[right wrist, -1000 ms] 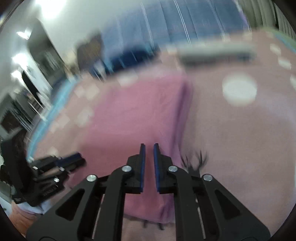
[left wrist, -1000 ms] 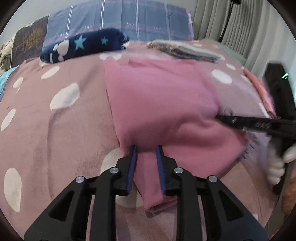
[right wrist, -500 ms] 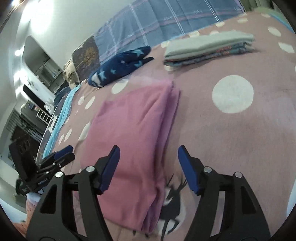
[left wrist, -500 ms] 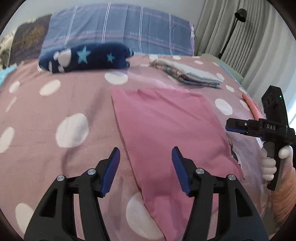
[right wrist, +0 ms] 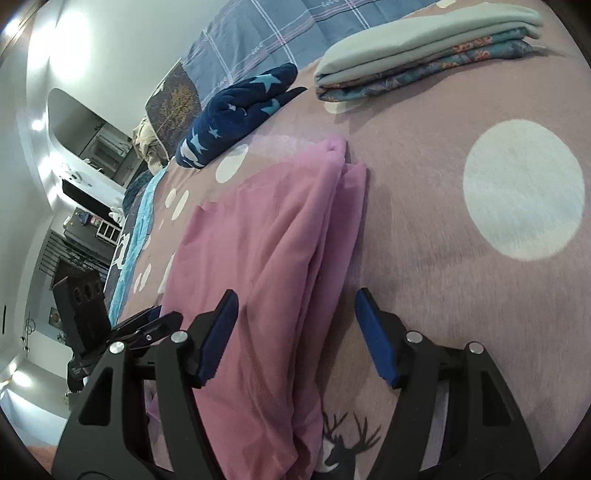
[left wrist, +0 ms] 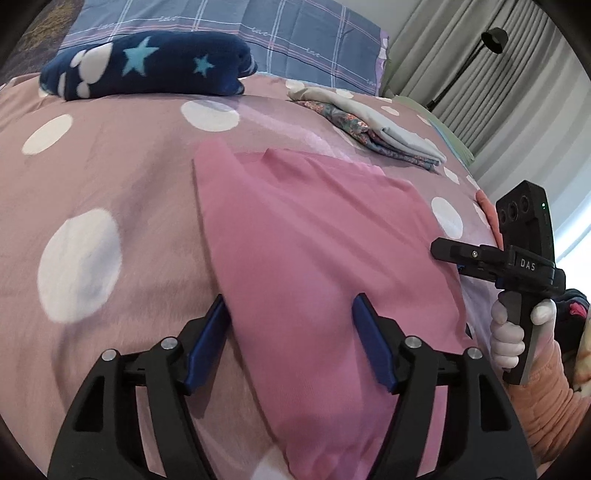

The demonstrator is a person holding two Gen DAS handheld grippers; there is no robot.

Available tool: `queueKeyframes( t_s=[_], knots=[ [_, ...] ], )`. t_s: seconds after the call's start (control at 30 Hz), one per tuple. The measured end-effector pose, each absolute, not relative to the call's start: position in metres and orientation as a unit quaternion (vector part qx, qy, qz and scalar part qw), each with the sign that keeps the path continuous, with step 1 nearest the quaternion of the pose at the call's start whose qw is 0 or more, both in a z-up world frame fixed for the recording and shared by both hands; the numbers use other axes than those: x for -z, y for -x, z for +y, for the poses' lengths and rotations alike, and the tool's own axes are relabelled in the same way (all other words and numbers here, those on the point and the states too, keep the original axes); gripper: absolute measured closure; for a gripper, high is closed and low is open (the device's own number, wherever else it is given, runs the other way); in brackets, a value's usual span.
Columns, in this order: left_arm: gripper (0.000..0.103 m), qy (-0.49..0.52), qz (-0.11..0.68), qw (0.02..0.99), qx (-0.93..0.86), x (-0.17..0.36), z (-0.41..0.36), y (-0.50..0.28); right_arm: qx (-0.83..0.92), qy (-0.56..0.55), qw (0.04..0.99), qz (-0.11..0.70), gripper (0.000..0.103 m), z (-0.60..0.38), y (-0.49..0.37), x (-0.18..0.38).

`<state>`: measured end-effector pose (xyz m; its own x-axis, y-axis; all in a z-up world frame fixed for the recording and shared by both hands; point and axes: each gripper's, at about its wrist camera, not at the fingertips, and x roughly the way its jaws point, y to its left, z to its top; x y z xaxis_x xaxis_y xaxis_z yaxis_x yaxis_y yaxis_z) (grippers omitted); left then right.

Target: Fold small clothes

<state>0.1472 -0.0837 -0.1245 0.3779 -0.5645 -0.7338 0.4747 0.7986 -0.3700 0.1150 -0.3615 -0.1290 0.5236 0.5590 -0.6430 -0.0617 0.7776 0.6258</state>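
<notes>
Both jaws are standing wide and empty, the left gripper [left wrist: 291,341] still opening, over the folded pink cotton garment [left wrist: 314,251] lying near the spotted bedspread's [left wrist: 110,158] near edge; likely next, regripping its near edge for another fold.

Pink garment [left wrist: 314,236], folded in layers, flat on the polka-dot bedspread [left wrist: 110,166]; edges stacked

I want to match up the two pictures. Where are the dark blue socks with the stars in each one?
Left wrist view: the dark blue star-patterned fabric lies top left, at the far side of the bed, against the plaid pillow.
Right wrist view: it lies upper left of centre, beyond the pink garment.
Shared landmark: the folded clothes stack, to its right in both.
</notes>
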Motion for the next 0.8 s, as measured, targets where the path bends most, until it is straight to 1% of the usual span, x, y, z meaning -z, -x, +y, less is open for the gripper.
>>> queueKeyframes(
  t_s=[0.1,0.17,0.23,0.37,0.47,0.5,0.53,0.57,0.6,0.63,0.73,0.8],
  knots=[
    [0.031,0.04,0.459,0.828,0.32,0.125,-0.091,-0.156,-0.198,-0.259,0.832,0.45,0.037,-0.358,-0.118,0.128],
    [0.031,0.034,0.457,0.828,0.324,0.125,-0.094,-0.16,-0.203,-0.244,0.836,0.448,0.051,-0.355,-0.122,0.127],
    [0.031,0.029,0.455,0.826,0.331,0.126,-0.097,-0.164,-0.212,-0.243,0.834,0.447,0.056,-0.354,-0.127,0.129],
    [0.032,0.028,0.454,0.823,0.341,0.128,-0.099,-0.171,-0.225,-0.244,0.832,0.446,0.059,-0.35,-0.138,0.133],
    [0.04,0.025,0.45,0.823,0.346,0.129,-0.101,-0.175,-0.227,-0.233,0.834,0.445,0.061,-0.345,-0.145,0.133],
    [0.047,0.022,0.448,0.825,0.345,0.129,-0.102,-0.176,-0.227,-0.229,0.836,0.444,0.062,-0.344,-0.145,0.133],
    [0.058,0.019,0.445,0.826,0.345,0.128,-0.102,-0.175,-0.226,-0.225,0.838,0.444,0.067,-0.342,-0.146,0.132],
    [0.062,0.014,0.441,0.829,0.344,0.127,-0.104,-0.174,-0.222,-0.22,0.84,0.443,0.072,-0.341,-0.146,0.132],
    [0.07,0.004,0.433,0.834,0.342,0.123,-0.106,-0.17,-0.215,-0.213,0.845,0.441,0.075,-0.339,-0.144,0.131],
    [0.075,-0.008,0.423,0.841,0.338,0.119,-0.108,-0.165,-0.21,-0.205,0.849,0.44,0.08,-0.336,-0.143,0.129],
    [0.077,-0.038,0.389,0.859,0.33,0.101,-0.113,-0.147,-0.18,-0.149,0.876,0.422,0.085,-0.319,-0.131,0.112],
    [0.077,-0.042,0.365,0.87,0.33,0.085,-0.113,-0.135,-0.166,-0.112,0.896,0.396,0.086,-0.307,-0.117,0.091]
  ],
)
